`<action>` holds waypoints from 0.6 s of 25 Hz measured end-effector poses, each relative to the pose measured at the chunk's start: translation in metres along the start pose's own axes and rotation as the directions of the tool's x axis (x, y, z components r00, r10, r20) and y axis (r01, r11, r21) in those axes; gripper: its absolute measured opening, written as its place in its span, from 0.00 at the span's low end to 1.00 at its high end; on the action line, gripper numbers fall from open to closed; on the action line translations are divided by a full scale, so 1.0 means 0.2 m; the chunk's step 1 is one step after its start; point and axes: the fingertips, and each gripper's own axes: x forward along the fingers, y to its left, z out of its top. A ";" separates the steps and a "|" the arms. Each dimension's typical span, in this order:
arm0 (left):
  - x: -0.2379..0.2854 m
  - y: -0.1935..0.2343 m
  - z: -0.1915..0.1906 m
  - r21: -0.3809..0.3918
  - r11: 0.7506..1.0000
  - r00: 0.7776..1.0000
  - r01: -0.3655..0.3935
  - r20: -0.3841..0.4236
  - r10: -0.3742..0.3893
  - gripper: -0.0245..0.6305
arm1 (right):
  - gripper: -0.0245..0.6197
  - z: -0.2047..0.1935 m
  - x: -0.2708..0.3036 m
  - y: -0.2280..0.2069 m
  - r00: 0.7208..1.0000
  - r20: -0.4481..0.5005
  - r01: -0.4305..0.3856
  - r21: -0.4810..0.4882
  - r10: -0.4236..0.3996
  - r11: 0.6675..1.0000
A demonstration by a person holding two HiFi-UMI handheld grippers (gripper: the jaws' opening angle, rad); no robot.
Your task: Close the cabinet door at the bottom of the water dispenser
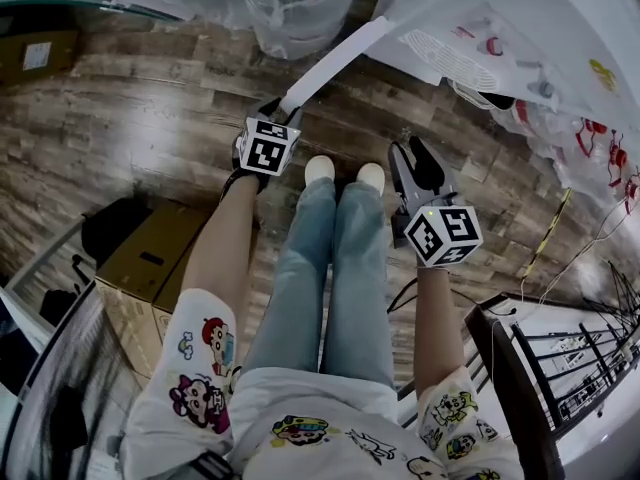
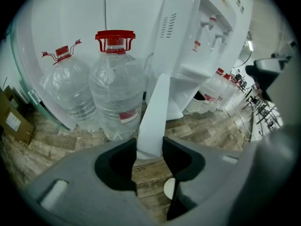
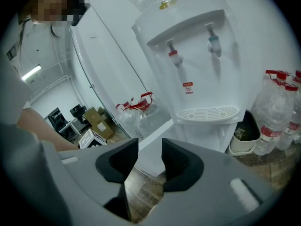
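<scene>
At the far left a cardboard box (image 2: 16, 124) carries a white label too small to read. Right of it stand two clear water bottles (image 2: 115, 93) with red handled caps and red band labels; their print is illegible. The left gripper (image 2: 149, 147) is clamped on the free edge of the white cabinet door (image 2: 155, 112), one pad flat against each face. The door stands swung well out from the base of the water dispenser (image 2: 202, 32), and its free edge reaches to just beside the person's white shoes (image 1: 320, 168). Bare wooden floor (image 1: 150, 108) lies open between the door and the bottles. On the dispenser's front, a small red sticker (image 3: 187, 88) sits between a red tap (image 3: 174, 58) and a blue tap (image 3: 214, 46); its words cannot be read. The right gripper (image 3: 149, 157) hangs right of the door with its jaws apart and nothing between them. More red-capped bottles (image 3: 277, 107) crowd the dispenser's right side.
</scene>
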 end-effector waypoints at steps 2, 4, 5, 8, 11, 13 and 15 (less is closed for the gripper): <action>0.00 -0.03 -0.01 -0.018 1.000 1.000 -0.013 -0.005 0.013 0.30 | 0.27 -0.01 -0.02 -0.03 1.000 0.007 0.021 0.020 -0.021 1.000; -0.01 -0.07 -0.03 -0.045 0.999 0.999 -0.028 -0.021 0.027 0.30 | 0.27 -0.03 -0.05 -0.07 0.999 0.014 0.046 0.042 -0.046 0.998; -0.01 -0.09 -0.04 -0.057 0.998 0.999 -0.037 -0.026 0.035 0.30 | 0.27 -0.04 -0.07 -0.10 0.998 0.017 0.059 0.054 -0.060 0.997; 0.00 -0.18 -0.07 -0.100 0.993 0.998 -0.057 -0.030 0.054 0.30 | 0.27 -0.07 -0.14 -0.18 0.994 0.028 0.100 0.091 -0.103 0.991; 0.01 -0.26 -0.08 -0.153 0.985 0.997 -0.077 -0.035 0.073 0.30 | 0.27 -0.10 -0.21 -0.25 0.990 0.041 0.131 0.118 -0.136 0.984; 0.01 -0.31 -0.09 -0.180 0.980 0.996 -0.090 -0.046 0.083 0.30 | 0.27 -0.12 -0.25 -0.30 0.985 0.051 0.154 0.144 -0.162 0.978; 0.02 -0.37 -0.10 -0.191 0.977 0.995 -0.096 -0.058 0.087 0.30 | 0.27 -0.15 -0.29 -0.35 0.980 0.063 0.174 0.175 -0.187 0.969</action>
